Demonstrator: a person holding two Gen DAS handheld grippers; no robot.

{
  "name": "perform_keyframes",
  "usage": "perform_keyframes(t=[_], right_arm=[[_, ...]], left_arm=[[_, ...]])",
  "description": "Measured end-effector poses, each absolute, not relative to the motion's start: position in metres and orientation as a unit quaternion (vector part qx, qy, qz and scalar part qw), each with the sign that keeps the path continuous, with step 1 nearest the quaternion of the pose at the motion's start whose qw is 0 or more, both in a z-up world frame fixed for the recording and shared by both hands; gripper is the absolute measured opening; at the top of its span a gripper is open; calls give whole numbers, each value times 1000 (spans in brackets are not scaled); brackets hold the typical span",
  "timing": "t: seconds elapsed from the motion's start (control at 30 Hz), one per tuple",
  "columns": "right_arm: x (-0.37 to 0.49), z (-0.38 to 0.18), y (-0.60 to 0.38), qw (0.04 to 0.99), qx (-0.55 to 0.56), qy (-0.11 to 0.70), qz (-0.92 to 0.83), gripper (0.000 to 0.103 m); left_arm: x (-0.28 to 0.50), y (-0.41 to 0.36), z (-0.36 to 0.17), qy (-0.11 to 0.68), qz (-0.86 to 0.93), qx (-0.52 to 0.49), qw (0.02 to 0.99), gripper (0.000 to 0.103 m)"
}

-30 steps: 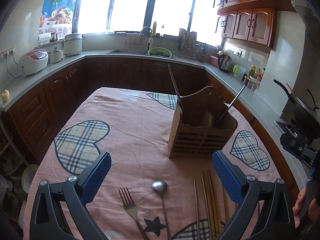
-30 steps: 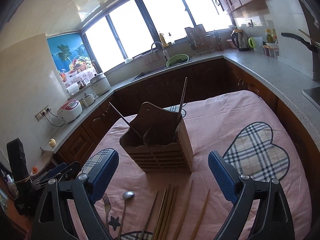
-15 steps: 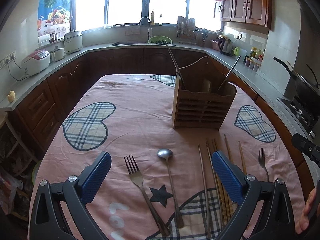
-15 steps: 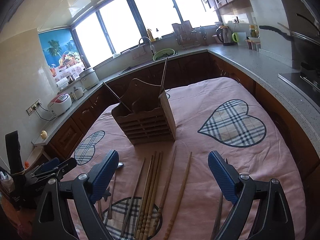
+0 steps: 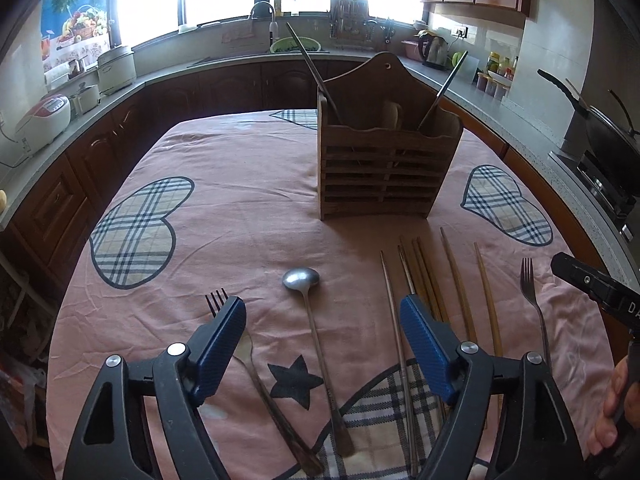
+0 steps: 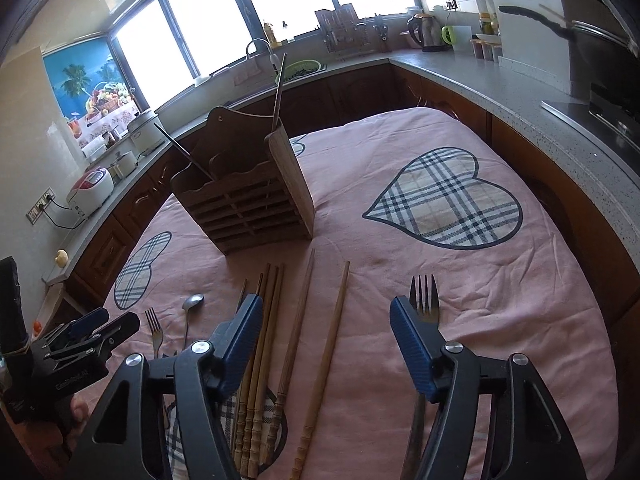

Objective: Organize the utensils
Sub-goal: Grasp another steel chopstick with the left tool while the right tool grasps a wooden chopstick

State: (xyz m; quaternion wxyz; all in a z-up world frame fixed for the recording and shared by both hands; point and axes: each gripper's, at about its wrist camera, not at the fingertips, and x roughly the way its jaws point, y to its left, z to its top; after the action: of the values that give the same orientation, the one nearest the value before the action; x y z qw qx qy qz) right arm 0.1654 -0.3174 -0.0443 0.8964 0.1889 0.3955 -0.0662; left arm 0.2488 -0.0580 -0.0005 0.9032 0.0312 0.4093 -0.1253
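A slatted wooden utensil holder (image 5: 388,168) stands on the pink tablecloth; it also shows in the right wrist view (image 6: 248,200), with two long utensils leaning in it. A metal ladle (image 5: 316,320), a fork (image 5: 240,344), several chopsticks (image 5: 432,280) and a second fork (image 5: 536,304) lie in a row in front of it. My left gripper (image 5: 322,320) is open and empty above the ladle. My right gripper (image 6: 326,324) is open and empty above two wooden chopsticks (image 6: 316,344), with the second fork (image 6: 424,300) by its right finger.
The table (image 5: 240,200) is ringed by dark kitchen cabinets and a grey counter (image 5: 100,92) with appliances. A wok (image 5: 600,120) sits on a stove at the right. The left gripper (image 6: 92,328) shows at the left of the right wrist view.
Both grippers have pulled back from the holder and tilted down, so the row of utensils on the cloth has come into full view. Both stay open.
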Motion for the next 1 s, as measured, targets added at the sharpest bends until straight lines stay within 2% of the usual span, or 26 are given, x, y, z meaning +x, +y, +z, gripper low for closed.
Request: perform_keyframes(t=[0.1, 0.27, 0.4, 0.47, 0.53, 0.67, 0.8, 1.0], right_arm=[[175, -52, -322, 889, 194, 410, -65, 51], [195, -65, -326, 879, 198, 430, -56, 47], [215, -76, -327, 870, 205, 447, -40, 36], [228, -83, -327, 866, 207, 455, -33, 34], [240, -89, -326, 862, 209, 462, -26, 27], [262, -99, -325, 856, 204, 475, -19, 24], [279, -108, -322, 852, 191, 487, -13, 22], [294, -122, -318, 845, 176, 506, -9, 21]], left_arm=[[261, -66, -6, 423, -139, 34, 895, 72], [280, -81, -17, 437, -149, 46, 886, 65], [294, -93, -28, 448, -154, 52, 879, 59], [303, -99, -35, 457, -156, 53, 874, 53], [313, -102, -42, 468, -163, 49, 867, 48], [336, -111, -59, 490, -172, 47, 853, 38], [356, -121, -74, 504, -177, 49, 844, 33], [369, -134, -91, 506, -176, 72, 841, 20]])
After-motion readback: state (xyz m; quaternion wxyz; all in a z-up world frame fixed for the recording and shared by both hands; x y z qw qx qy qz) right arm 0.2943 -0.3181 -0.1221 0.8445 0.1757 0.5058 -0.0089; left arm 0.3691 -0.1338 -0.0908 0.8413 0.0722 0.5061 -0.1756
